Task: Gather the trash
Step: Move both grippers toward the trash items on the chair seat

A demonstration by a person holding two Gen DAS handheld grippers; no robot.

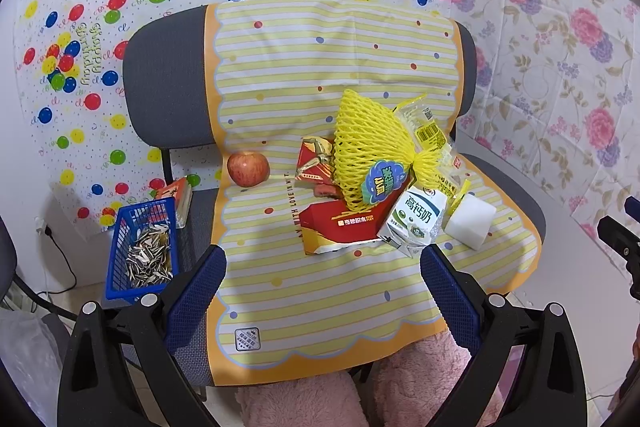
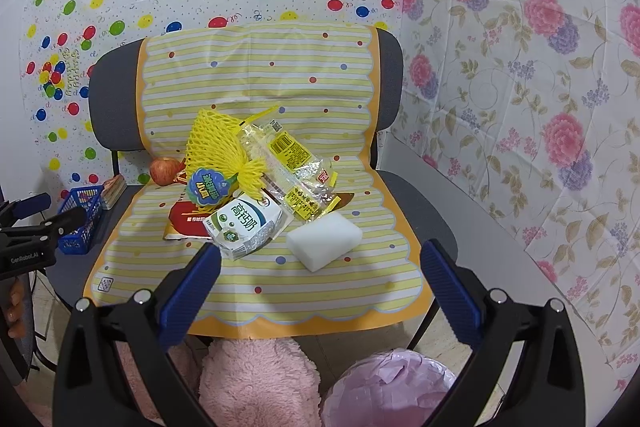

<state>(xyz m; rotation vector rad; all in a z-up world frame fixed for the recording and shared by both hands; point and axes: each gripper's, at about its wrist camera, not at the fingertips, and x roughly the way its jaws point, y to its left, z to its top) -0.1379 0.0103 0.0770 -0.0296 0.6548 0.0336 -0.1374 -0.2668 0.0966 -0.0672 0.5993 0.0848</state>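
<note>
A heap of trash lies on a chair seat covered by a striped yellow mat (image 1: 320, 299) (image 2: 340, 291). In it are a yellow foam fruit net (image 1: 368, 147) (image 2: 216, 147), a red snack box (image 1: 344, 227) (image 2: 184, 223), a white milk carton (image 1: 416, 223) (image 2: 244, 227), a clear yellow wrapper (image 1: 432, 139) (image 2: 292, 167) and a white foam block (image 1: 470, 223) (image 2: 324, 241). My left gripper (image 1: 322, 283) hangs open in front of the pile with nothing between its fingers. Empty too, my right gripper (image 2: 320, 283) stands open just before the foam block. The bin with a pink bag (image 2: 388, 387) sits below it.
A red apple (image 1: 248, 169) (image 2: 164, 171) rests at the mat's left edge. A blue basket of seed shells (image 1: 142, 247) (image 2: 80, 223) and a card stack (image 1: 176, 195) stand on the chair's left side. Pink fluffy fabric (image 1: 348, 387) (image 2: 256, 383) lies near the seat front. Patterned sheets cover the walls.
</note>
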